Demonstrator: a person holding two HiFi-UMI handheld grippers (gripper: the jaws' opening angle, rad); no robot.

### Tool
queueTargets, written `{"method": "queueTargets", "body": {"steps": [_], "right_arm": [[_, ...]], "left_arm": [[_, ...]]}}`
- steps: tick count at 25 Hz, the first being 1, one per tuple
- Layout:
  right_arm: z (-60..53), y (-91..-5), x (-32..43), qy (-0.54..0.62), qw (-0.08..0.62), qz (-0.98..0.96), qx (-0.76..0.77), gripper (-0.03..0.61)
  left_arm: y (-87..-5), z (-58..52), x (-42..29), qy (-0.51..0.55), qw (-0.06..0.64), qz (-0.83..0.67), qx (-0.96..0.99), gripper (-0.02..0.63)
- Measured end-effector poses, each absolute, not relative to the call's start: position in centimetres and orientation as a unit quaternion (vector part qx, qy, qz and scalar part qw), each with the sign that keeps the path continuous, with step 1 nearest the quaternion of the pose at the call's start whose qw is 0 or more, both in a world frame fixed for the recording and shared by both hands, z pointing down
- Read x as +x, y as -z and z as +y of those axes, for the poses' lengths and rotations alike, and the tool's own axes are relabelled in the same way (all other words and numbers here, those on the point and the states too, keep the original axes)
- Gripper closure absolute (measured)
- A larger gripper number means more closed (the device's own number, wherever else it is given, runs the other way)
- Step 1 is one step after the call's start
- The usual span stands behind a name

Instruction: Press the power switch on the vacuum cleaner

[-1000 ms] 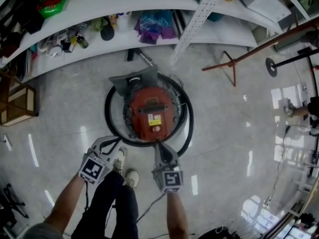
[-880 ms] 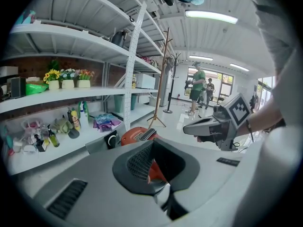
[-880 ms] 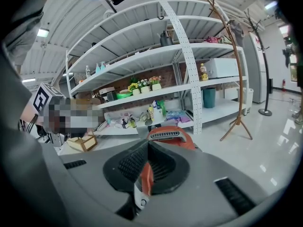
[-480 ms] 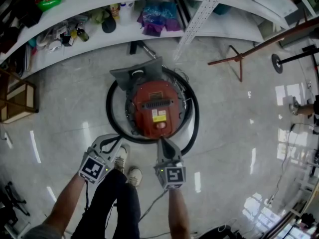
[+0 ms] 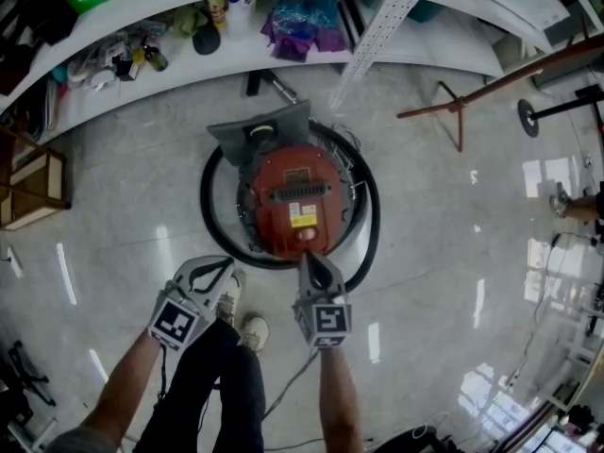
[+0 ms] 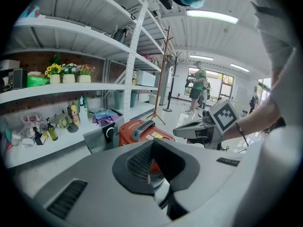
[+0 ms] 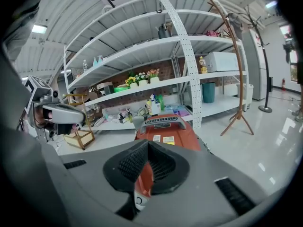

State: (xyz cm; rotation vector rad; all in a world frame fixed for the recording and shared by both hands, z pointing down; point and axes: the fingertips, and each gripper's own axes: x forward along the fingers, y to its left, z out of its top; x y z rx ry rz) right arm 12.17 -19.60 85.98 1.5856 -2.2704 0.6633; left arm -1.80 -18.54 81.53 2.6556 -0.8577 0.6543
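Note:
A red canister vacuum cleaner (image 5: 294,196) lies on the glossy floor, ringed by its black hose (image 5: 209,217). Its power switch (image 5: 304,237) is a small pale button at the near end. My right gripper (image 5: 306,257) is shut, its pointed tip just short of that button; whether they touch cannot be told. In the right gripper view the white switch (image 7: 138,200) shows through the slit below the shut right gripper (image 7: 144,174). My left gripper (image 5: 225,266) is shut and empty, to the left over the floor beside a shoe (image 5: 227,302). The left gripper view shows the vacuum (image 6: 142,131) beyond the left gripper (image 6: 154,170).
White shelving (image 5: 170,12) with bottles and a purple bag (image 5: 300,28) runs along the back. A brown coat stand (image 5: 453,111) lies across the right, and a wooden crate (image 5: 33,192) stands at left. A cable (image 5: 283,394) trails behind me. People stand far off (image 6: 196,86).
My right gripper has crept forward to the vacuum's near end, closing on the switch. The left gripper has stayed where it was.

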Motion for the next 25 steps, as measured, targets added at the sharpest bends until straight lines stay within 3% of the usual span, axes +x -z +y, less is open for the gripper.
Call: {"method": "queueTargets", "body": {"steps": [25], "right_arm": [[-22.3, -89.1, 12.0, -0.252, 0.173, -0.775, 0.553, 0.566]], "left_arm": [[-81.6, -18.9, -2.3, -0.218, 0.143, -0.302, 0.917, 0.604]]}}
